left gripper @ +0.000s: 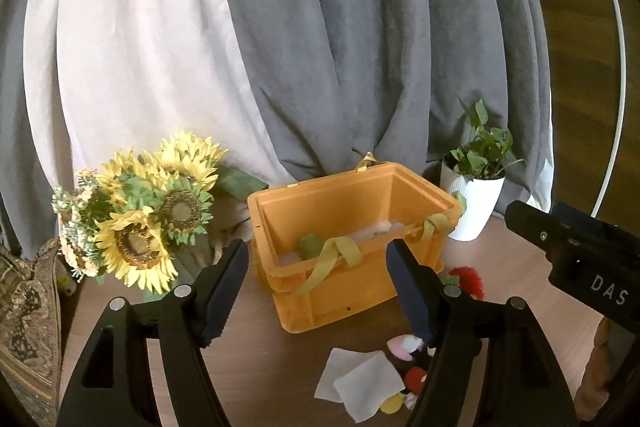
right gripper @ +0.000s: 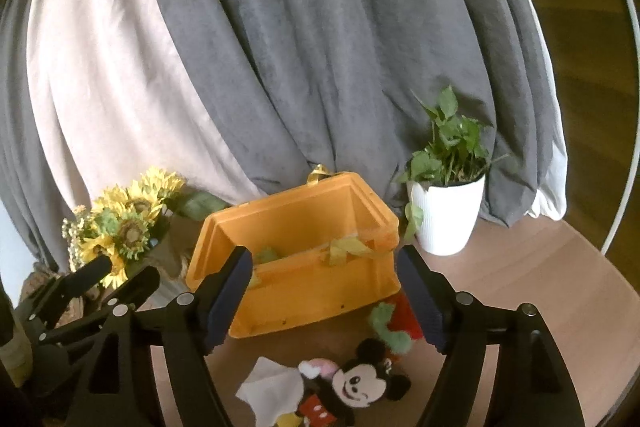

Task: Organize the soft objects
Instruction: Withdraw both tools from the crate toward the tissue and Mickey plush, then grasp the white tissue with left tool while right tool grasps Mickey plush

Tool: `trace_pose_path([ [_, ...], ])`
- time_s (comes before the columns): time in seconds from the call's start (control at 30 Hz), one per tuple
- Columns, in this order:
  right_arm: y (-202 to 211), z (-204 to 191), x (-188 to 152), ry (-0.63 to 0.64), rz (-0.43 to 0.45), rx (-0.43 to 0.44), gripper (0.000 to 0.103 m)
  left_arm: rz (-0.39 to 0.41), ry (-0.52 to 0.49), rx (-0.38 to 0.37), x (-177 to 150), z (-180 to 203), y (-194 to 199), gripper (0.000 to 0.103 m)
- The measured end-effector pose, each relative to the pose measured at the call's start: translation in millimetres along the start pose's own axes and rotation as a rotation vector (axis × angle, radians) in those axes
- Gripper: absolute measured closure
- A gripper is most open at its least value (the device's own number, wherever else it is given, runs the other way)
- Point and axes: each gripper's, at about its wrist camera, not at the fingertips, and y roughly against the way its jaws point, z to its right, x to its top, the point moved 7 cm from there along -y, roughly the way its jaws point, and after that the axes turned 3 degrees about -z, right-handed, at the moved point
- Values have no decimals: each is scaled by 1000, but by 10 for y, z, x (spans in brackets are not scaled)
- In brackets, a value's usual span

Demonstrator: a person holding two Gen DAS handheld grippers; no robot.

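A plush mouse toy and limp white cloth are lying on the smooth wooden bench near a rigid orange crate, grey curtains hanging beyond, both the left claw and right claw gaping empty.

Orange crate, yellow sunflowers, white ribbed pot, grey curtain

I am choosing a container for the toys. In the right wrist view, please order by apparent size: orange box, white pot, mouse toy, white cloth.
1. orange box
2. white pot
3. mouse toy, nearer the camera, so unsure against the pot
4. white cloth, partly covered
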Motion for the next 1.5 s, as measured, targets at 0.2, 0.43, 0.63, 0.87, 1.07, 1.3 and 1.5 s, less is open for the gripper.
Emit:
trace_pose_path([
  [0.2, 130, 77, -147, -66, 16, -34, 27, 18, -37, 0, -123, -13, 120, 32],
  [0.43, 185, 161, -388, -139, -2, -66, 27, -10, -20, -30, -338, -26, 94, 32],
  [0.63, 119, 176, -585, -154, -40, -83, 27, -32, -10, -53, -526, -39, 23, 32],
  [0.87, 11, 179, -794, -154, -85, -103, 27, -80, -15, -91, -766, -28, -139, 32],
  [1.07, -142, 214, -980, -153, -138, -119, 27, -116, -44, -102, -952, 2, -294, 32],
  [1.3, -344, 235, -1228, -170, -216, -103, 27, -165, -68, -121, -1146, 45, -482, 32],
  [1.5, -554, 287, -1428, -216, -287, -84, 27, -204, -74, -140, -1278, 93, -672, 33],
])
